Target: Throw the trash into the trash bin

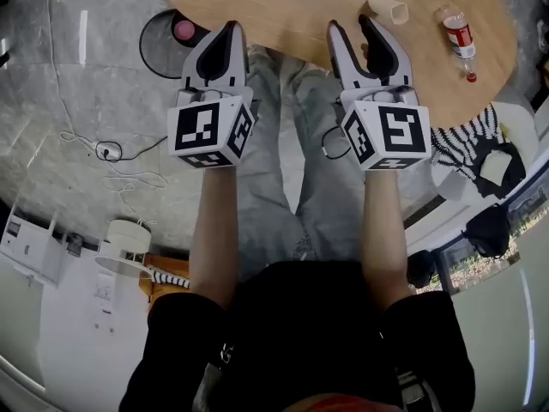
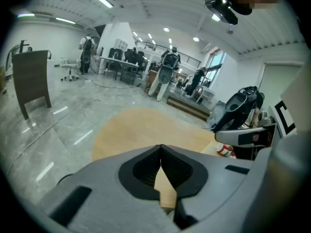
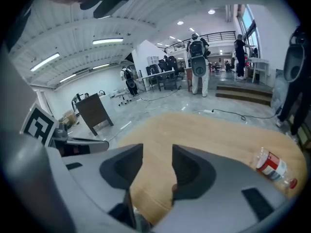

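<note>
A plastic bottle with a red label (image 1: 459, 39) lies on the oval wooden table (image 1: 283, 7) at its right end, and it shows again as the bottle (image 3: 272, 168) at the right of the right gripper view. A pale paper cup (image 1: 388, 9) lies on its side left of the bottle. The black round trash bin (image 1: 163, 45) stands on the floor off the table's left end, with something pink (image 1: 184, 29) inside. My left gripper (image 1: 230, 28) (image 2: 160, 148) is shut and empty, near the bin. My right gripper (image 1: 352, 24) (image 3: 158, 152) is open and empty over the table's near edge.
White cables and a plug (image 1: 111, 153) trail over the grey floor at the left. A striped cloth (image 1: 467, 140) lies on a white seat at the right. A dark wooden stand (image 3: 95, 110) and several people (image 3: 197, 64) are far across the hall.
</note>
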Action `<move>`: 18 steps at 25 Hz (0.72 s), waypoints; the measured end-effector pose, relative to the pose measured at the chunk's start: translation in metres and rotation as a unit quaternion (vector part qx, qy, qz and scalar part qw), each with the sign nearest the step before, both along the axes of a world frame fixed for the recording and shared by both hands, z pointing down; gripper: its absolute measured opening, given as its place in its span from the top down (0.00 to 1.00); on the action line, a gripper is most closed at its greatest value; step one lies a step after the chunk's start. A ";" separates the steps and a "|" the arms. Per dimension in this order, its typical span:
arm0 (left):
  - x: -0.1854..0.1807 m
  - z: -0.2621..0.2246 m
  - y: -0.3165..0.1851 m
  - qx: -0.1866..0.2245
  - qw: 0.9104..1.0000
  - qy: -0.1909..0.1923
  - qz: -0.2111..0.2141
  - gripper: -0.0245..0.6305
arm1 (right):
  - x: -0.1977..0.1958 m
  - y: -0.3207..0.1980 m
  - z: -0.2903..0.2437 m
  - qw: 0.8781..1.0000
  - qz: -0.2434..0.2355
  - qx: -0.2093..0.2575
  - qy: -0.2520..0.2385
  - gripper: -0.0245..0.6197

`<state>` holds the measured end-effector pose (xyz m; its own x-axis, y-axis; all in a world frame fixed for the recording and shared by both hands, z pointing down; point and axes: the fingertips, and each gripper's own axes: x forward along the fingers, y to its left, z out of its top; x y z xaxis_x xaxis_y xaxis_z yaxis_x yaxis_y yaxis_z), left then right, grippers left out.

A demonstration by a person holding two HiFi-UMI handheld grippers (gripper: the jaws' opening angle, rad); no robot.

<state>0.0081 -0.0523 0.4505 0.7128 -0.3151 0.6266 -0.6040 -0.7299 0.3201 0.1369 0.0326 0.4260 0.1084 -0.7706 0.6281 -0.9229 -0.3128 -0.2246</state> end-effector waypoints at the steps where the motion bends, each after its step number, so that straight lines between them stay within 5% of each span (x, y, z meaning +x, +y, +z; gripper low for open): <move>1: 0.009 0.000 0.006 -0.001 1.000 0.000 0.008 0.96 | 0.008 0.007 0.002 1.000 0.005 -0.005 0.002 0.68; 8: 0.053 0.006 0.037 -0.006 0.999 -0.007 0.037 0.96 | 0.068 0.044 0.019 0.998 0.049 -0.035 0.031 0.60; 18: 0.086 0.027 0.073 -0.021 0.999 -0.018 0.037 0.96 | 0.097 0.056 0.072 0.994 -0.006 -0.093 0.048 0.59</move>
<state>0.0938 0.0204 0.4776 0.7103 -0.2345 0.6637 -0.5602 -0.7592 0.3313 0.2340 0.0886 0.4978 0.1666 -0.6429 0.7476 -0.9412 -0.3298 -0.0739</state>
